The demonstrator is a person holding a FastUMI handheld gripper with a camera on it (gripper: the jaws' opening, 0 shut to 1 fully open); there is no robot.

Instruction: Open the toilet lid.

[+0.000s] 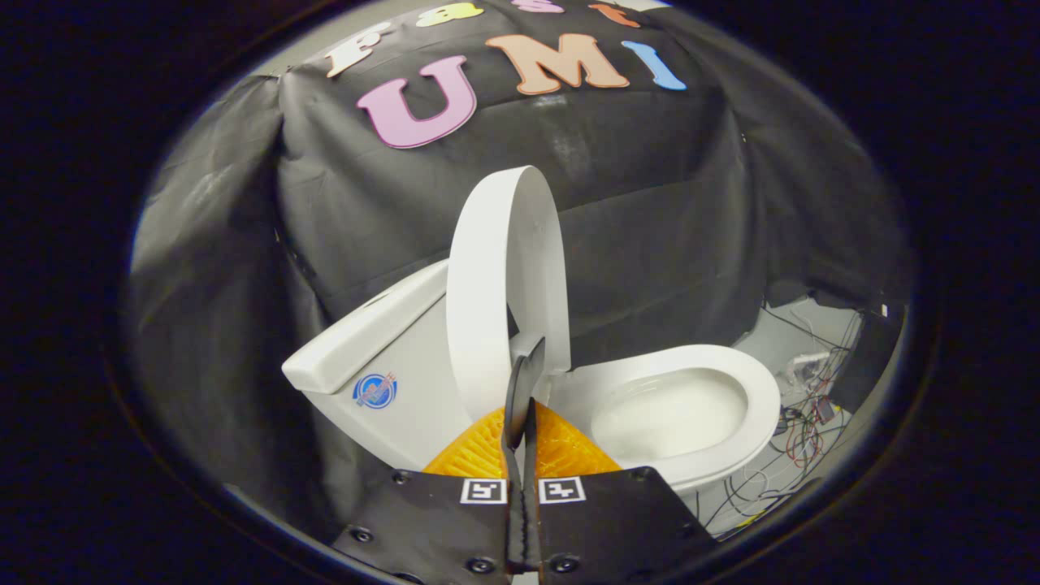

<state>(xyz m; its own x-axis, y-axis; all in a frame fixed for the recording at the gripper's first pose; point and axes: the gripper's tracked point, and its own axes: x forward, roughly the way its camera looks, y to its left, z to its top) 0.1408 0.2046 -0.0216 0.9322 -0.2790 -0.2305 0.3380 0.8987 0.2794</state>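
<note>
A white toilet stands against the black cloth wall. Its lid (487,284) is raised upright, seen nearly edge-on, just in front of the tank (390,325). The seat (760,394) lies down around the open bowl (666,414), to the right of the lid. My gripper (525,382) is shut, its two fingers pressed flat together with nothing between them. Their tips reach up to the lid's lower edge near the hinge; I cannot tell whether they touch it.
A tangle of cables (804,431) lies on the pale floor right of the bowl. Black cloth (244,325) hangs close behind and to the left of the tank. A round blue sticker (374,390) marks the tank's side.
</note>
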